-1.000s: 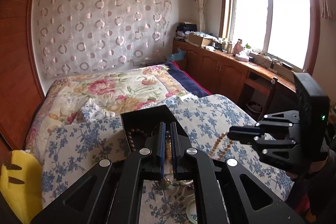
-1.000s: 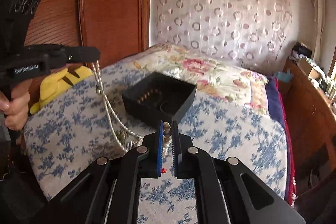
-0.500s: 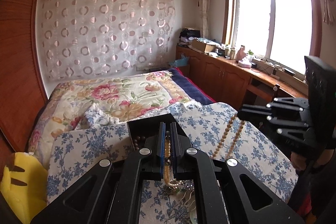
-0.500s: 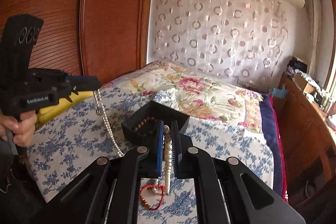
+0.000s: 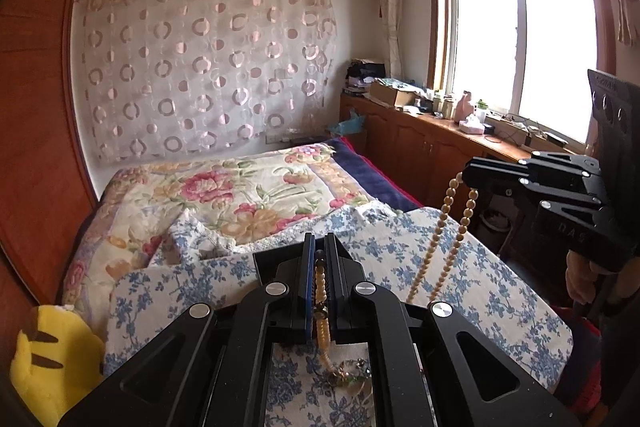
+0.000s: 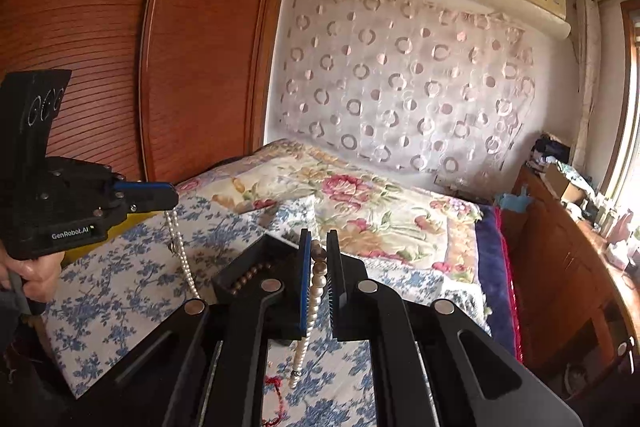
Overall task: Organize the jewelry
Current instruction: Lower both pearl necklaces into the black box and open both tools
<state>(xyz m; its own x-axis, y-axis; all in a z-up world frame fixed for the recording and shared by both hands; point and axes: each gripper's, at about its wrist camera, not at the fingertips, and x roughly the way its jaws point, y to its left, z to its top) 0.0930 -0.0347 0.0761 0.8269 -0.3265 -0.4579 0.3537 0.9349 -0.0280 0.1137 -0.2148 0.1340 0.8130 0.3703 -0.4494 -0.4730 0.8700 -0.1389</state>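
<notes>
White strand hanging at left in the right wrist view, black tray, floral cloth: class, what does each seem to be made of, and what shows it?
White strand: small round beads with a soft sheen, pearl or imitation; which, cannot tell.
Tray: matte black, stiff straight walls, probably plastic.
Cloth: matte fabric, printed blue flowers, soft folds.

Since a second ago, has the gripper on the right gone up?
Yes. In the left wrist view the right gripper has risen against the cabinets, lifting its bead strand above the blue floral cloth.
</notes>
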